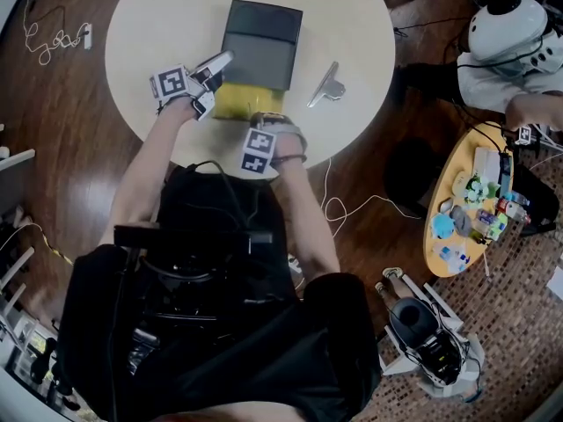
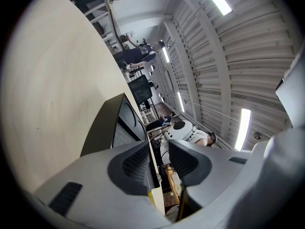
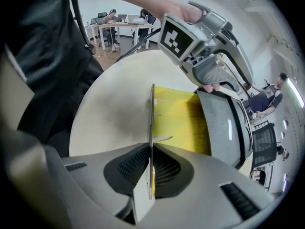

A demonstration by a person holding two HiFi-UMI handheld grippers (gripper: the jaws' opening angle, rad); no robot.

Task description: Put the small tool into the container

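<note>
Right tongs (image 3: 149,173): closed on thin flap (image 3: 152,109) of yellow container (image 3: 178,120). Left tongs (image 2: 159,160): jaws apart, dark lid (image 2: 102,128) edge against one pad. Metal clip (image 1: 325,86): lying on round desk (image 1: 158,25).

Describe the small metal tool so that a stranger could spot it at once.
Start at the round cream table. Right of the dark grey box at its centre lies the small tool, alone on bare tabletop. It is the only shiny silver thing there.
</note>
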